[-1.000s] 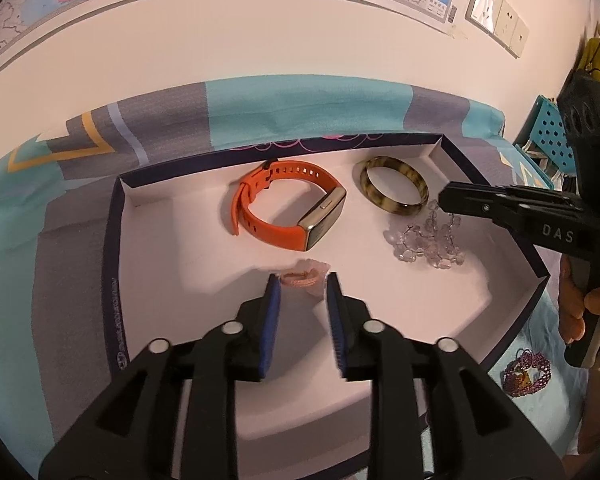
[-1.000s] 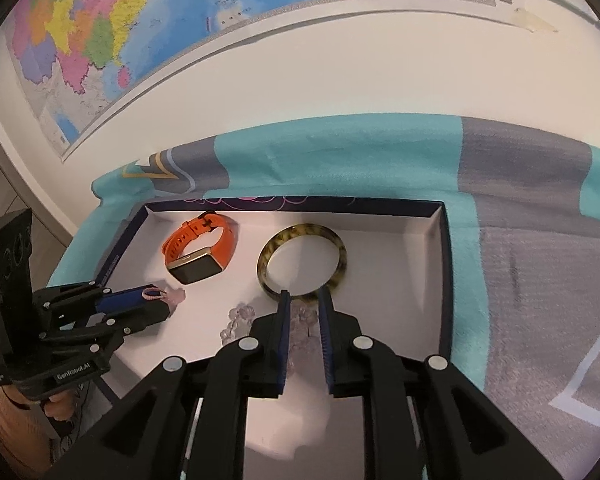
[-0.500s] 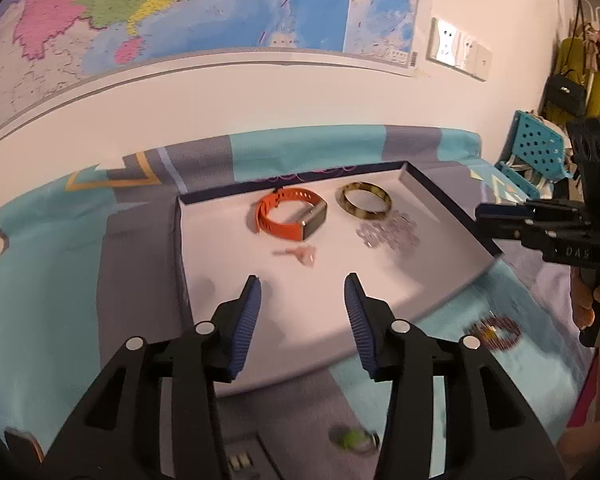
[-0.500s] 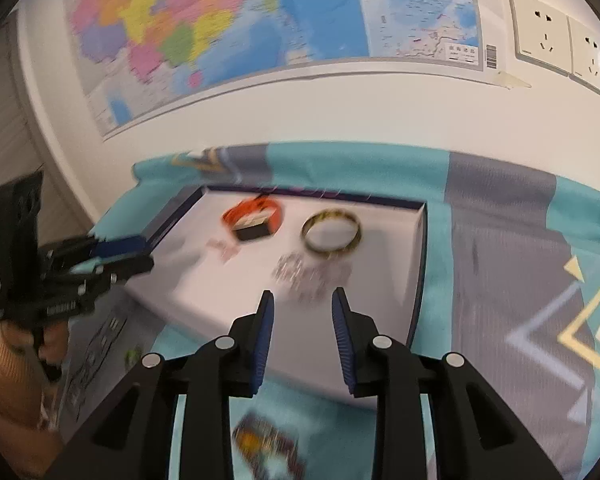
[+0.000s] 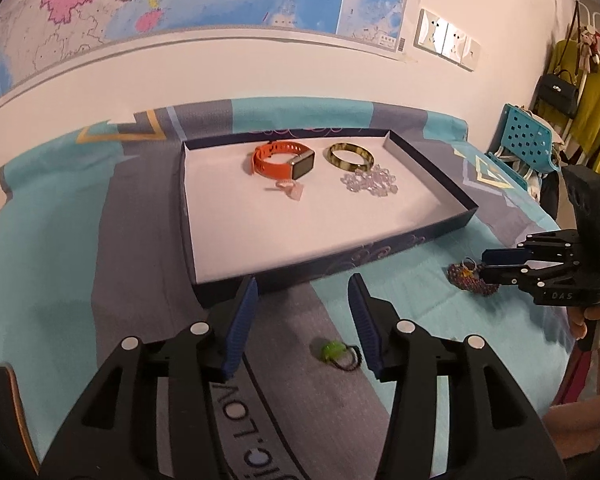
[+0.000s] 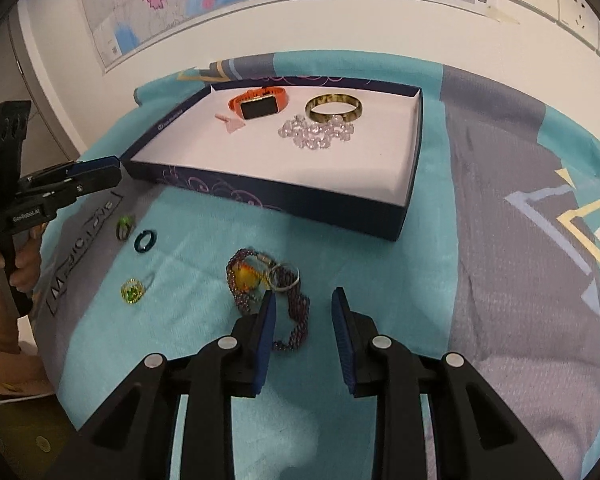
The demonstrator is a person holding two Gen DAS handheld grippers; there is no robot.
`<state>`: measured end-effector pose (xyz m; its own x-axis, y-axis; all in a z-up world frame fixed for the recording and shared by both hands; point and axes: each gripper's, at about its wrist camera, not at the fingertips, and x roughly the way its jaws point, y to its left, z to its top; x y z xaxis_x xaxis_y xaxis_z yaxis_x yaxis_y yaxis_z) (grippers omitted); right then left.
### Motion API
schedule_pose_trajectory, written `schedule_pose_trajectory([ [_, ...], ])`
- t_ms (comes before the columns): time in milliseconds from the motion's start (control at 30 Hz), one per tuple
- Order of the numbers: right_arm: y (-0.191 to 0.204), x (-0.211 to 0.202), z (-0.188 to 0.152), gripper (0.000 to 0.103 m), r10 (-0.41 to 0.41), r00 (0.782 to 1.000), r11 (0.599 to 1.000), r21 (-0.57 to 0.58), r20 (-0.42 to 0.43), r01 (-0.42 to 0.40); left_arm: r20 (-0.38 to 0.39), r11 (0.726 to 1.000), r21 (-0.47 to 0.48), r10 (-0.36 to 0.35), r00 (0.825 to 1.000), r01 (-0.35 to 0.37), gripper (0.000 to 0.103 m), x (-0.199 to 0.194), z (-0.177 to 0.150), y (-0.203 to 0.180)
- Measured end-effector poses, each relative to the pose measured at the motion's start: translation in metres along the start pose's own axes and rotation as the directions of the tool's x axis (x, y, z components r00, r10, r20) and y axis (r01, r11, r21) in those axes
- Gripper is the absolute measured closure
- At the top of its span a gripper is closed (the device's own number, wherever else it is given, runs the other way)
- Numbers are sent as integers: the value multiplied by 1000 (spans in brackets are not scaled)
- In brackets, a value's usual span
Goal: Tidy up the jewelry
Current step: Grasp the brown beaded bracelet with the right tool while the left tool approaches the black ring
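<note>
Left wrist view. Left gripper [image 5: 302, 320]: jaws apart, nothing between the blue pads, having just been opening; it hangs over the grey stripe of the bedspread [image 5: 52, 280], short of the tray. Just ahead of the right-hand pad lies a green-stone ring [image 5: 334, 352] on a dark band. Tray [image 5: 340, 266]: shallow, dark blue walls, white floor, lying on the cloth. Contents, all toward the far end: orange smartwatch [image 5: 282, 160]; a small pink piece [image 5: 290, 190] just in front of it; tortoiseshell bangle [image 5: 350, 156] beside the watch; clear crystal bracelet [image 5: 370, 182] touching the bangle's near side. Right gripper [image 5: 485, 265], seen side-on at the right edge, held by a hand [image 5: 596, 314]; its tips sit at a purple beaded bracelet [image 5: 470, 278] outside the tray.

Right wrist view. Right gripper [image 6: 304, 334]: jaws parted, having opened over the past second, empty. The purple beaded bracelet [image 6: 268, 296] with its yellow charm lies just ahead; its near loop passes beside the left-hand pad, and whether they touch I cannot tell. Loose on the cloth to the left: a dark teal ring [image 6: 145, 241], a green ring [image 6: 125, 225], a gold ring with green stone [image 6: 132, 291]. Tray [image 6: 300, 200] beyond, same four pieces inside. Left gripper [image 6: 118, 170] enters from the left edge, near the tray's corner.
</note>
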<state>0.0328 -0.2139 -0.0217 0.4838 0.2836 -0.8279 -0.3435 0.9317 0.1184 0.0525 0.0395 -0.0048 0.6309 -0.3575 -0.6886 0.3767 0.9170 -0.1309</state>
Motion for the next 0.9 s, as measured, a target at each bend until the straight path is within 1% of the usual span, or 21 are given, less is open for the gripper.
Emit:
schedule_pose_trajectory([
  [33, 1, -1, -2, 78, -4, 1000, 1000, -6, -1, 4, 1, 1000, -2, -2, 1000, 2, 56, -1, -2, 0],
  [67, 4, 0, -3, 83, -26, 1000, 999, -23, -1, 26, 1, 1000, -4, -5, 1000, 5, 56, -2, -3, -1],
  [100, 7, 0, -4, 94, -46, 999, 998, -40, -1, 46, 0, 1000, -5, -10, 1000, 10, 56, -2, -4, -2],
  [133, 10, 0, -4, 102, -49, 999, 997, -59, -1, 49, 0, 1000, -6, -12, 1000, 12, 56, -3, -5, -3],
  [167, 12, 0, -4, 102, -40, 999, 997, -66, 0, 40, -1, 1000, -6, -13, 1000, 13, 56, -3, -6, -3],
  [267, 15, -1, -3, 102, -71, 997, 994, -76, 21, 72, -5, 1000, -9, -19, 1000, 19, 56, -3, -7, -5],
  [367, 19, -12, 3, 102, -71, 994, 994, -77, 83, 77, -5, 1000, -9, -24, 1000, 24, 56, -4, -9, -6],
  [400, 21, -20, 7, 102, -74, 990, 993, -79, 120, 84, -4, 1000, -8, -24, 1000, 24, 56, -4, -10, -7],
  [467, 23, -26, 12, 102, -66, 986, 994, -80, 152, 79, -3, 1000, -11, -28, 1000, 28, 56, -5, -11, -7],
  [633, 29, -29, 17, 102, -31, 987, 996, -77, 160, 44, 3, 999, -14, -30, 1000, 30, 56, -8, -13, -7],
  [800, 30, -34, 13, 102, -6, 984, 999, -52, 176, 16, -1, 999, -9, -36, 999, 36, 56, -12, -17, -8],
  [900, 31, -36, 11, 102, 14, 984, 999, -41, 180, -7, -6, 999, 12, -45, 999, 45, 56, -14, -22, -14],
])
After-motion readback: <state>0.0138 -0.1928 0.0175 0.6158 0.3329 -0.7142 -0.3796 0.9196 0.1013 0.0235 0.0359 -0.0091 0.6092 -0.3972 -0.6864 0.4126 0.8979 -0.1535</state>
